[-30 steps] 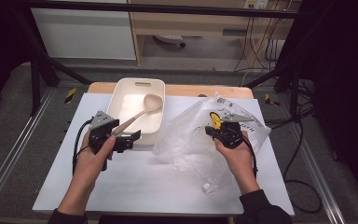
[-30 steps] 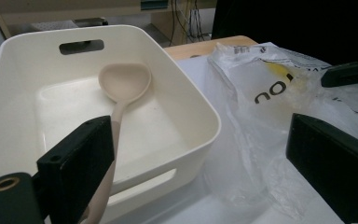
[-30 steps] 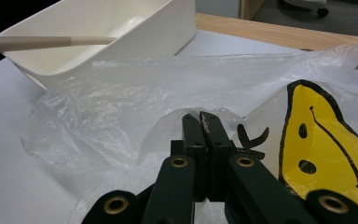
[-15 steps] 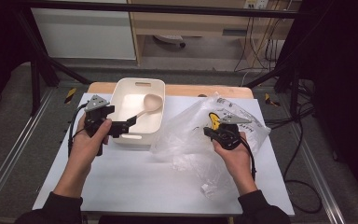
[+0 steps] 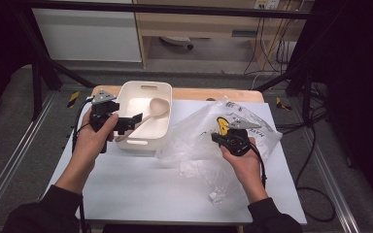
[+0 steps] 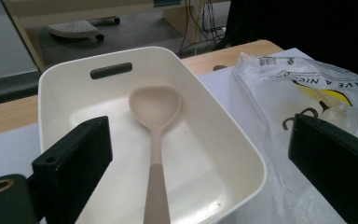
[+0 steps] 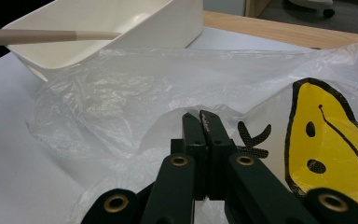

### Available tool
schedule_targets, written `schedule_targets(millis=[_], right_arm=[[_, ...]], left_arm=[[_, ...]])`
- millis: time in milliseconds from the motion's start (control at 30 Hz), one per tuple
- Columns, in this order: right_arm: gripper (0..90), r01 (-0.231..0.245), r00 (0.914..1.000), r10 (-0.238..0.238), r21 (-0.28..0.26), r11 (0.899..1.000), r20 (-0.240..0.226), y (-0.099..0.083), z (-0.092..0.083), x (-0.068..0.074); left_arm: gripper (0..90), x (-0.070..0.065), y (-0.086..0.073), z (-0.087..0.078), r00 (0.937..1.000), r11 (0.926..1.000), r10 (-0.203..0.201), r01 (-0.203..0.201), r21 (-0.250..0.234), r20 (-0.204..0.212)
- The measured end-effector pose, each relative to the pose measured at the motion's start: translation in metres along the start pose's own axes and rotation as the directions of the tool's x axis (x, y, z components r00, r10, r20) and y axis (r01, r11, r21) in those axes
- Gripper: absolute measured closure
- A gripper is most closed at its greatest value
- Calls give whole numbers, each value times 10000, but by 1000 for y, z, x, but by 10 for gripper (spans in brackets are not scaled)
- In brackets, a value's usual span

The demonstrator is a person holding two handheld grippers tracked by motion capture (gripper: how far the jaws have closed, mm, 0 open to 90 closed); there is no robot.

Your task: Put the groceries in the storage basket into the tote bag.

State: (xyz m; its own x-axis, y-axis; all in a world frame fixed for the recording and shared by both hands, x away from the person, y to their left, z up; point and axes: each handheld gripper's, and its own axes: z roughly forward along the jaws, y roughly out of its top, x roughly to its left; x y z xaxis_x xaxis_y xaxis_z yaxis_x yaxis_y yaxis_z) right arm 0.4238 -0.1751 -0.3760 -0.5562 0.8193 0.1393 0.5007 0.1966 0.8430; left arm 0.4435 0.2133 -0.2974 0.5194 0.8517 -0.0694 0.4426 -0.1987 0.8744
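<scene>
A beige spoon (image 5: 156,106) lies in a cream tub (image 5: 145,87) with its handle slanting out over the near rim. My left gripper (image 5: 130,124) hangs at the tub's near-left side. In the left gripper view its jaws stand wide open on either side of the spoon (image 6: 154,106) handle, not touching it. A clear plastic bag (image 5: 199,131) with a yellow smiley print lies crumpled to the right of the tub. My right gripper (image 5: 219,138) is shut, its tips (image 7: 200,116) pinching a fold of the bag (image 7: 121,93).
White paper (image 5: 141,189) covers the wooden table (image 5: 194,93), and the person's forearms come in from the near edge. Past the table are a dark floor, cables and black frame legs. The bag's loose tail (image 5: 218,194) trails toward the near edge.
My left gripper has moved left and away from me, rising a little, and now sits beside the tub's left wall. The spoon, the bag and my right gripper have kept their places.
</scene>
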Motion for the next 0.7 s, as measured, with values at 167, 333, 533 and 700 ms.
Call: schedule_targets(millis=[167,333,533,700], right_arm=[[900,-88,10000,88,-42,10000,-33,1,0,0],[900,-92,9999,92,-30,10000,-44,0,0,-1],[900,-77,10000,77,12,10000,-48,-1,0,-1],[900,-43,10000,42,-71,10000,-41,0,-1,0]], left_arm=[[60,1,-1,8,9999,10000,41,-41,-34,-160],[59,7,4,14,9976,9988,-208,178,-463,-663],[64,12,5,21,9968,9981,-451,422,-447,-654],[74,19,4,23,9954,9981,-530,504,-349,-793]])
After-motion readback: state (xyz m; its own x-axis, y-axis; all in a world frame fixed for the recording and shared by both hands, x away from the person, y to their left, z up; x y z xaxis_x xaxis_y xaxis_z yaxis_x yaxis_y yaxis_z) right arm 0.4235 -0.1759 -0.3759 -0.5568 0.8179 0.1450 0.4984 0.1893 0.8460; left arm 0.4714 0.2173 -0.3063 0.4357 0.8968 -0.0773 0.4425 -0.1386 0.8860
